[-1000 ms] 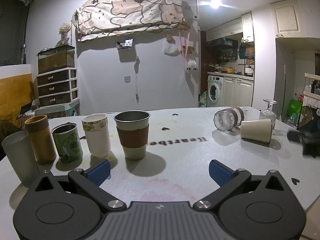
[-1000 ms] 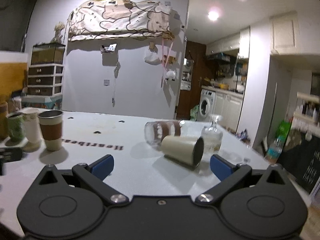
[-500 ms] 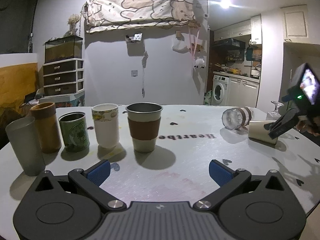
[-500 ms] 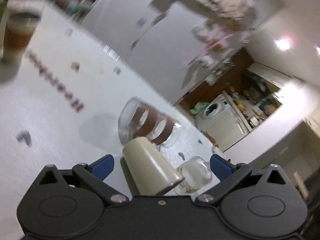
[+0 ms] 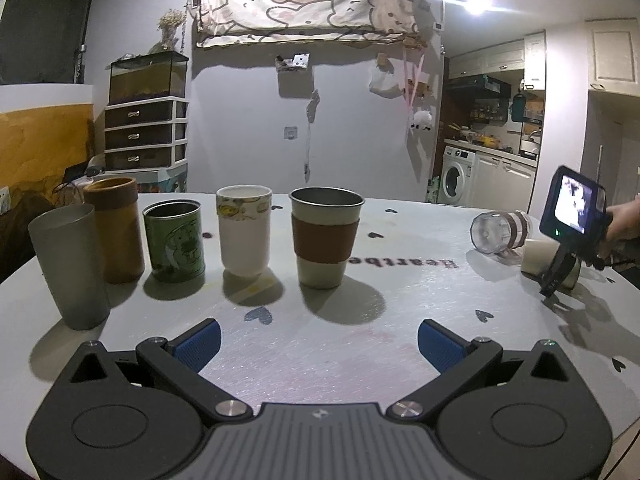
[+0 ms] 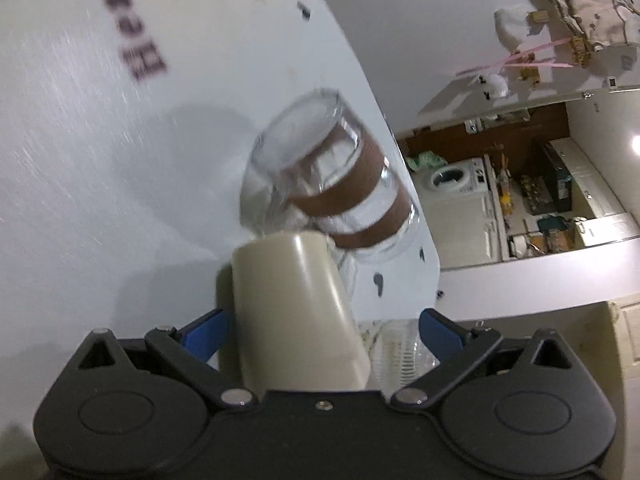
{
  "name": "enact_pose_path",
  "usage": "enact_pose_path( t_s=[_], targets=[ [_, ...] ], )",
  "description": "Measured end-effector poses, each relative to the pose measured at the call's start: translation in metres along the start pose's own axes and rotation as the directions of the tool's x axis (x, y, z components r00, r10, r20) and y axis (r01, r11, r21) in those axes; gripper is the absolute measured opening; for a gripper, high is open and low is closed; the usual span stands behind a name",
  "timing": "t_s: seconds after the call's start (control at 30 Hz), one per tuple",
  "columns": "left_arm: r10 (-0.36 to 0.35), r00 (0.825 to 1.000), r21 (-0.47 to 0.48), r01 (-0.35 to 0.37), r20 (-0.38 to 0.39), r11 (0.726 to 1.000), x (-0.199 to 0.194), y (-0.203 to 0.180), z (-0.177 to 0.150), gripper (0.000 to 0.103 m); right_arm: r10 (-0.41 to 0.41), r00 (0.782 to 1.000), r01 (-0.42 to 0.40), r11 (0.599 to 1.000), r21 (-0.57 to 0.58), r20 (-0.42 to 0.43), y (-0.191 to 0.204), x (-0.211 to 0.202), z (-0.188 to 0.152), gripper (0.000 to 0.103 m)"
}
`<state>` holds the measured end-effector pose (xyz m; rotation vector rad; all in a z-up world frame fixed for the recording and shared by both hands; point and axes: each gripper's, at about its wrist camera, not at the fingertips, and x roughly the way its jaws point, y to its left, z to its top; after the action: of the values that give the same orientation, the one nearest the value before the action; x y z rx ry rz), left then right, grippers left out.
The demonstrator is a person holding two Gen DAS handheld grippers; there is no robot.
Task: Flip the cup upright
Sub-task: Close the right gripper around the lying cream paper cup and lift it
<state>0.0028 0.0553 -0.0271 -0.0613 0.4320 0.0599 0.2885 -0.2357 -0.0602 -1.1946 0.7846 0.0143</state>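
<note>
Right now the cream cup [image 6: 296,312] lies on its side on the white worktop [image 6: 80,200], between the wide-apart blue pads of the right tongs [image 6: 322,332], which do not squeeze it. Just beyond it a clear glass [image 6: 320,196] with brown bands lies tipped over too. Well apart, the left tongs [image 5: 319,344] hang wide over the worktop, facing a row of five standing cups [image 5: 326,236].

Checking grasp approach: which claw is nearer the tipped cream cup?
Right. The right claw straddles the cream cup, fingers open; the left claw hangs far across the table.
</note>
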Motion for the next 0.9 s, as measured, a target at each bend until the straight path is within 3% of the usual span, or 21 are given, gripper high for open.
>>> enact_pose_path(
  t_s=[0.07, 0.1, 0.13, 0.33, 0.47, 0.63, 0.9],
  targets=[
    [-0.001, 1.000, -0.005, 0.001, -0.002, 1.000, 0.001, 0.002, 0.000, 0.103, 0.001, 1.000, -0.001, 1.000, -0.003, 0.015, 0.004, 0.000, -0.003, 0.087],
    [-0.001, 1.000, -0.006, 0.001, -0.003, 1.000, 0.001, 0.002, 0.000, 0.103, 0.014, 1.000, -0.014, 1.000, -0.009, 0.027, 0.007, -0.003, -0.004, 0.072],
    [-0.002, 1.000, -0.006, 0.002, -0.004, 1.000, 0.001, 0.002, 0.000, 0.103, 0.017, 0.999, -0.016, 1.000, -0.014, 0.030, 0.010, -0.005, -0.006, 0.068],
    [-0.014, 1.000, -0.001, 0.014, -0.004, 1.000, 0.002, -0.004, 0.001, 0.103, 0.033, 0.990, -0.022, 0.997, -0.075, 0.140, 0.030, -0.040, -0.019, 0.068],
    [-0.015, 1.000, -0.002, 0.015, -0.005, 1.000, 0.003, -0.005, 0.001, 0.103, 0.060, 0.959, -0.019, 0.989, -0.148, 0.278, 0.056, -0.091, -0.025, 0.068],
    [-0.015, 1.000, -0.005, 0.015, -0.005, 1.000, 0.003, -0.006, 0.001, 0.103, 0.120, 0.889, 0.039, 0.942, -0.333, 0.442, 0.109, -0.166, -0.033, 0.068],
    [-0.021, 1.000, -0.030, 0.021, -0.001, 0.999, 0.005, -0.003, 0.005, 0.103, 0.231, 0.709, 0.165, 0.864, -0.476, 0.666, 0.148, -0.263, -0.038, 0.068]
  ],
)
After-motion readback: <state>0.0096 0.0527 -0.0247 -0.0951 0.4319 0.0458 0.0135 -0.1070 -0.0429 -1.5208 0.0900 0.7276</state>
